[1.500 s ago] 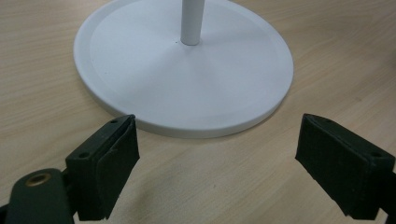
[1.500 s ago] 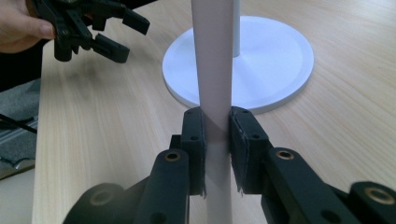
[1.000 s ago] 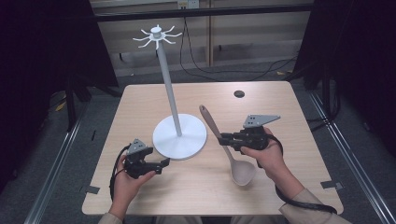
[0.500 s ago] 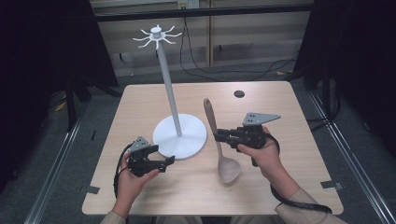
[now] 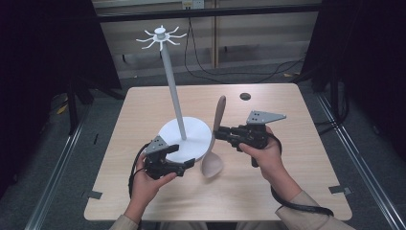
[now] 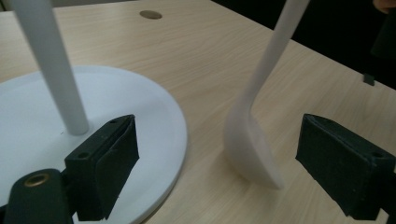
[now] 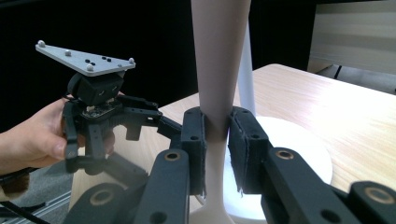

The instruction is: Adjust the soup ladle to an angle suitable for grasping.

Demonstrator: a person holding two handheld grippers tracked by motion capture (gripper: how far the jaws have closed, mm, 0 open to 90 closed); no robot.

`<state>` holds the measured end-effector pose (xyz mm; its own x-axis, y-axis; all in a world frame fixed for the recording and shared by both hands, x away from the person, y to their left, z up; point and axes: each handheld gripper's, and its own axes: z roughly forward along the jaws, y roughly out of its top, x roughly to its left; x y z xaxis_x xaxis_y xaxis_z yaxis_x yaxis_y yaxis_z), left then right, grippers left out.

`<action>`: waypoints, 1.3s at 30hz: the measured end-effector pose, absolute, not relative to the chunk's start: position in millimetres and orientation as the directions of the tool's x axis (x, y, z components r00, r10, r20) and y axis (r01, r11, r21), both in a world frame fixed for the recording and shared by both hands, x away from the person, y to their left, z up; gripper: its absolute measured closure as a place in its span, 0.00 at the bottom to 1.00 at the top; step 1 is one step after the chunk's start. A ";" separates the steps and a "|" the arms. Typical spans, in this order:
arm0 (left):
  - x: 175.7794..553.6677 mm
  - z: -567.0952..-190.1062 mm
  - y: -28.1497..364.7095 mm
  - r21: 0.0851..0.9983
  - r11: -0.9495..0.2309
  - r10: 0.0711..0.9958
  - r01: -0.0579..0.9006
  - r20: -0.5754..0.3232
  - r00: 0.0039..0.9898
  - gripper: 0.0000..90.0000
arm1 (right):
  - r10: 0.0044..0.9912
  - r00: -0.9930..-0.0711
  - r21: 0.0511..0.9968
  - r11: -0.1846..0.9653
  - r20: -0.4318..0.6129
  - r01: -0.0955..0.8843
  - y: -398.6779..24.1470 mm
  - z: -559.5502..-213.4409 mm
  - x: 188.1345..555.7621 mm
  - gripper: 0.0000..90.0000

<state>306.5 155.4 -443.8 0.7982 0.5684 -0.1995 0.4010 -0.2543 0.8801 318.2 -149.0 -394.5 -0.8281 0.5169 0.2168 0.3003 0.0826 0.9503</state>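
a light wooden table with a small round hole near its far edge. the round white base of a hook stand rests on it, and a wooden spoon's bowl touches the top just beside the base.

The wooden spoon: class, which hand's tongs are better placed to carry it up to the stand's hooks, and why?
Right. The right tongs are shut on the wooden spoon at its handle and hold it nearly upright beside the white stand. The left tongs are open, low beside the spoon's bowl, holding nothing.
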 end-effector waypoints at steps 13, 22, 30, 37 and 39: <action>307.6 -432.3 114.2 0.919 -0.271 0.510 0.285 -0.114 0.853 0.31 | 0.508 -0.842 0.949 0.134 0.181 0.284 -136.5 -383.8 317.3 0.86; 307.6 -430.7 109.4 0.927 -0.295 0.513 0.231 -0.050 0.857 0.54 | 0.510 -0.841 0.949 0.135 0.179 0.284 -132.7 -380.5 316.1 0.86; 307.0 -429.4 110.6 0.932 -0.290 0.513 0.216 -0.039 0.857 0.68 | 0.498 -0.849 0.948 0.147 0.176 0.283 -122.8 -380.3 314.5 0.85; 306.7 -429.0 113.0 0.930 -0.294 0.505 0.222 -0.046 0.862 0.79 | 0.492 -0.852 0.949 0.140 0.181 0.283 -117.9 -380.4 314.5 0.85; 305.9 -429.4 113.0 0.929 -0.294 0.514 0.224 -0.044 0.857 0.79 | 0.492 -0.852 0.948 0.144 0.180 0.284 -118.5 -381.3 314.5 0.85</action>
<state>305.9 113.0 -429.4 0.8568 0.5137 -0.0440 0.2241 -0.2942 0.9291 314.5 -118.5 -381.3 -0.8517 0.4921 0.1802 0.2837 0.1437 0.9481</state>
